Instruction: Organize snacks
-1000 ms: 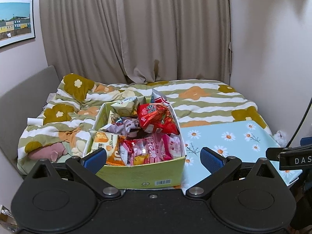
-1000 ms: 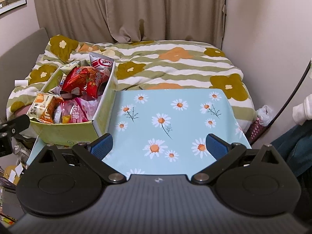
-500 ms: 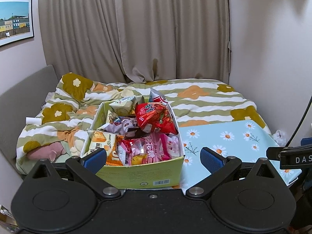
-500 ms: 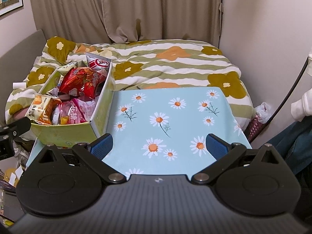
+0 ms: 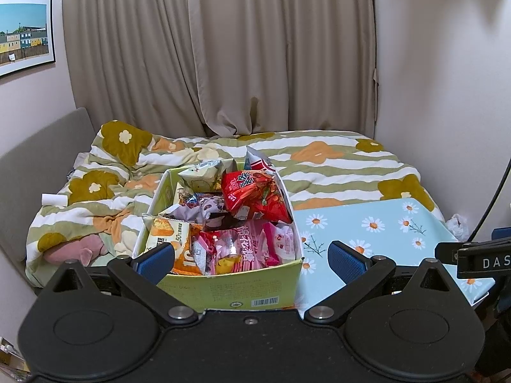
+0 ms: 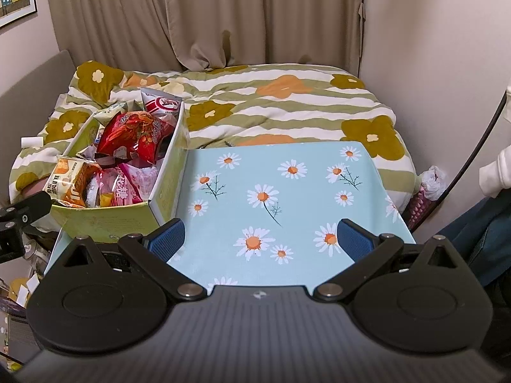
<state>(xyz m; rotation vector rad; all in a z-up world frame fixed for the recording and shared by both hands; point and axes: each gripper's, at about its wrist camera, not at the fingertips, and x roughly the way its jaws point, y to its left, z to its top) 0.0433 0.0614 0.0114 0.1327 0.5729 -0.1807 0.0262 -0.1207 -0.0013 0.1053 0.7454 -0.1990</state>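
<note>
The left gripper [image 5: 250,257] hangs with its blue pads spread wide and nothing between them, just short of the near wall of the green box [image 5: 230,290], which suits a reach straight down into it. The right gripper [image 6: 260,239] is likewise spread and empty, held over the bare part of the daisy-print surface [image 6: 303,198], probably because that open stretch is where packets could be laid out. All the snacks in view sit heaped in the box at the left end of the surface: a red bag [image 5: 255,196] rides on top towards the back, a pink packet [image 5: 246,249] and an orange cracker pack [image 5: 164,236] lean at the near end, and a purple wrapper [image 5: 204,207] lies between. The heap fits either a jumble waiting to be sorted out onto the surface or packets gathered in and put away. Beyond lies a bed [image 6: 287,102] with a flowered quilt.
</note>
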